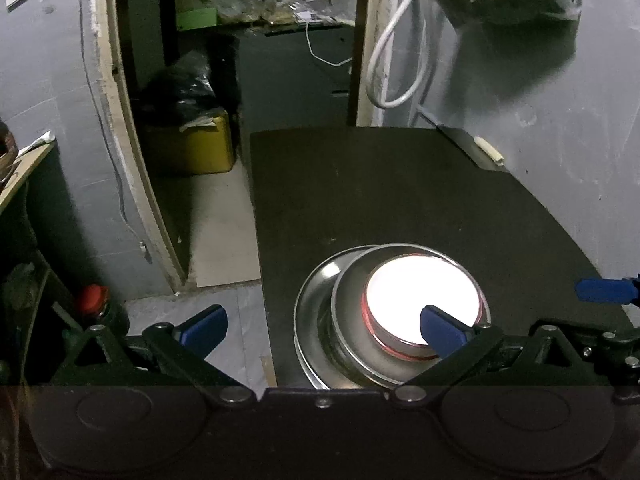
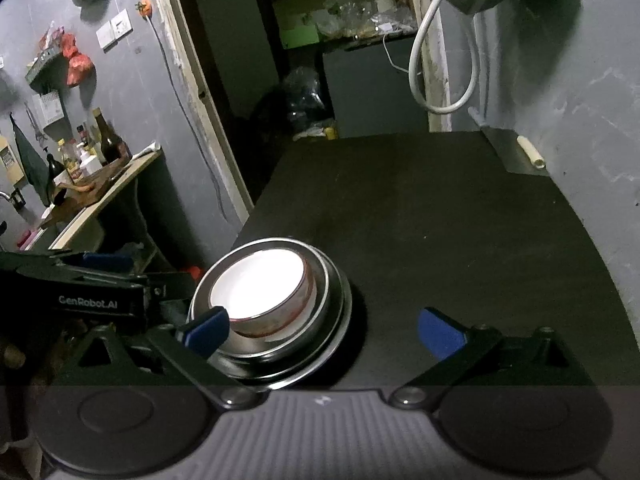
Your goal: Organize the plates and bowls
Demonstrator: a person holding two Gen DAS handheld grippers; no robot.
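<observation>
A white bowl with a red rim [image 1: 420, 300] sits in a steel bowl [image 1: 348, 292], which sits on a steel plate [image 1: 308, 308], stacked at the near left corner of a black table [image 1: 400, 192]. My left gripper [image 1: 324, 322] is open and empty, its right finger over the white bowl's near edge, its left finger off the table side. In the right wrist view the white bowl [image 2: 260, 284], steel bowl [image 2: 320, 296] and plate [image 2: 340, 320] lie at the left. My right gripper [image 2: 324, 326] is open and empty, just right of the stack.
A grey wall [image 1: 560, 140] with a white hose [image 1: 392, 60] borders the table's right side. A doorway with a yellow box [image 1: 200, 148] lies beyond the table's left. A shelf with bottles [image 2: 92, 148] stands far left. The right gripper's blue fingertip [image 1: 604, 290] shows at the right.
</observation>
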